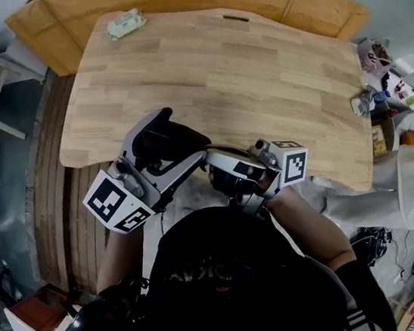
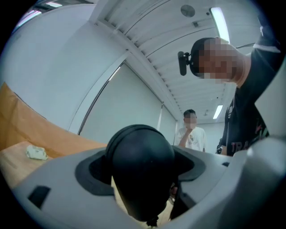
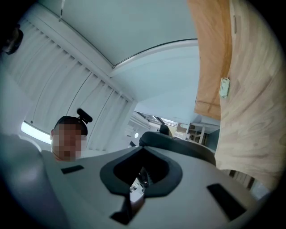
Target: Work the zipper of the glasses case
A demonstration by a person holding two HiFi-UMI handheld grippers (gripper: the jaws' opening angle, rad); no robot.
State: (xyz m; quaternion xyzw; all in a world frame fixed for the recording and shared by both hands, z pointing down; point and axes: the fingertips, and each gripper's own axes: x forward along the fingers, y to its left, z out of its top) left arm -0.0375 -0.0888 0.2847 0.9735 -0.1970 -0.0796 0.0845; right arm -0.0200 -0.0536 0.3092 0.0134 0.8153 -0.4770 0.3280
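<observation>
**Both grippers hold the case over the near table edge**

The left gripper has its jaws spread wide and pressed on the black rounded glasses case, close to the person's chest. The right gripper meets it from the right, its jaws pinched together on the small silvery zipper pull. The light wooden table beyond them is mostly bare. A pale green packet lies at the far edge and small clutter sits at the right edge, both well apart from the case.
</observation>
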